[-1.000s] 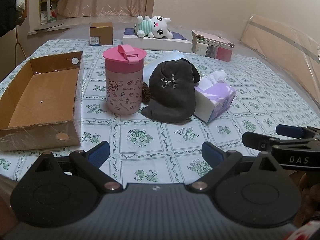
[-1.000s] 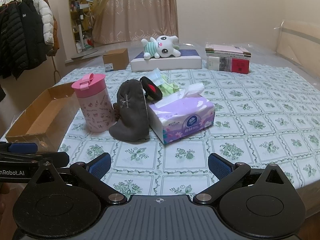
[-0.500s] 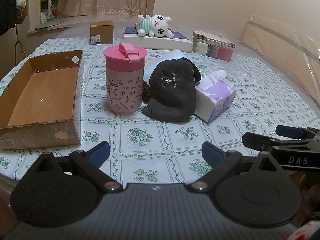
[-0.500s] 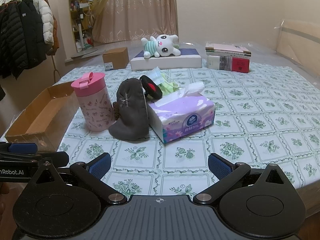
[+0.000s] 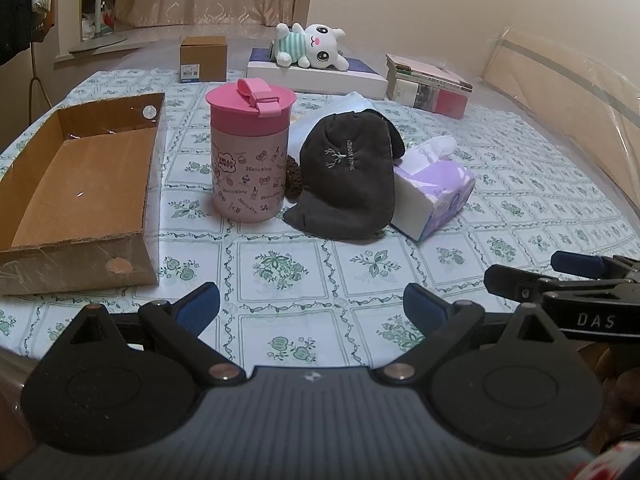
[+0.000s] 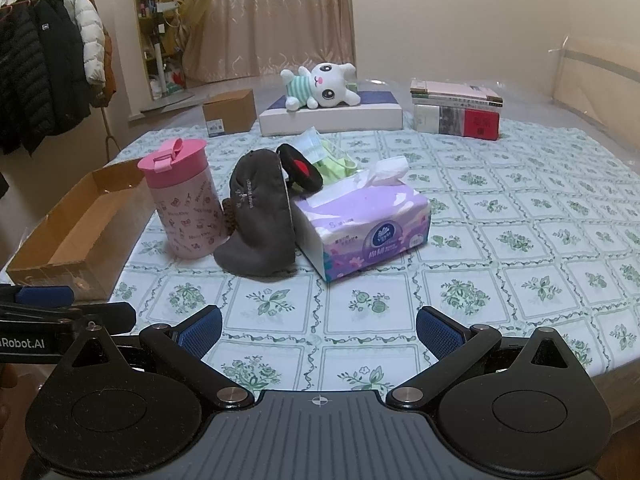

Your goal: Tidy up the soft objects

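A dark grey soft pouch [image 5: 348,176] [image 6: 260,220] leans between a pink lidded cup [image 5: 250,152] [image 6: 182,204] and a purple tissue pack [image 5: 434,196] [image 6: 366,226] mid-table. Behind it lie a black-and-red soft item [image 6: 300,170] and green cloth [image 6: 334,162]. A white plush bunny [image 5: 310,46] [image 6: 320,86] lies on a white box at the back. An open cardboard tray [image 5: 76,184] [image 6: 76,232] sits at the left. My left gripper [image 5: 312,308] and right gripper [image 6: 318,326] are open and empty near the front edge.
A small cardboard box [image 5: 203,58] and a stack of books [image 5: 428,86] [image 6: 456,114] stand at the back. The table has a green floral cloth [image 6: 520,240]. Coats [image 6: 44,84] hang on a rack at far left.
The left wrist view has drifted slightly back and down from the table; objects stay in place. The right gripper has barely moved.
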The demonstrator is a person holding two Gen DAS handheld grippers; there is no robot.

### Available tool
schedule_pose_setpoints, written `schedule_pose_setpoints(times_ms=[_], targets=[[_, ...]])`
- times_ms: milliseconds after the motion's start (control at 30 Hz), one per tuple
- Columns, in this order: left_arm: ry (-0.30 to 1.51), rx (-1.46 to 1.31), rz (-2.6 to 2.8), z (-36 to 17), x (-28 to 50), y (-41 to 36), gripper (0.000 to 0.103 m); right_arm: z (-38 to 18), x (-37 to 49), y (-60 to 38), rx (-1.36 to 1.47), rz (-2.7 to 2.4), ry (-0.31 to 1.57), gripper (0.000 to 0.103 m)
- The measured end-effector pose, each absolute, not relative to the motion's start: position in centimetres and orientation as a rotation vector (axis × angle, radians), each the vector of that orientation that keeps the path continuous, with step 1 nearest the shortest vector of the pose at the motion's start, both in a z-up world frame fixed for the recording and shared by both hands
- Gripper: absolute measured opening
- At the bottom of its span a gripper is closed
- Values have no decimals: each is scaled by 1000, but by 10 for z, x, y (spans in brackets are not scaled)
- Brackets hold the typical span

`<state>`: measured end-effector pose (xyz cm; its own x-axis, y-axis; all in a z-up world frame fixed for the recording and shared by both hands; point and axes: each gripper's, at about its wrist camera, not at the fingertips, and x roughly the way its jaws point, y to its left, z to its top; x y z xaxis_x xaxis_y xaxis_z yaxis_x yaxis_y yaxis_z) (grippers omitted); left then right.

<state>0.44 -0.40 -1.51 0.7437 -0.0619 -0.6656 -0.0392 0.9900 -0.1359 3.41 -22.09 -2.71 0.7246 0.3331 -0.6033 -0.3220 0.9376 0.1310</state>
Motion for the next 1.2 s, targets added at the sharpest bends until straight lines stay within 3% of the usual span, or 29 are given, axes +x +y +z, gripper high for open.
schedule_pose_setpoints(times_ms=[633,1200], targets=[[726,-158,-19,-37,71,3,97,-36,86,-235,13,373,644,102],[654,22,-149,-72,155,-43,83,-52,150,-252,35,351,646,102]])
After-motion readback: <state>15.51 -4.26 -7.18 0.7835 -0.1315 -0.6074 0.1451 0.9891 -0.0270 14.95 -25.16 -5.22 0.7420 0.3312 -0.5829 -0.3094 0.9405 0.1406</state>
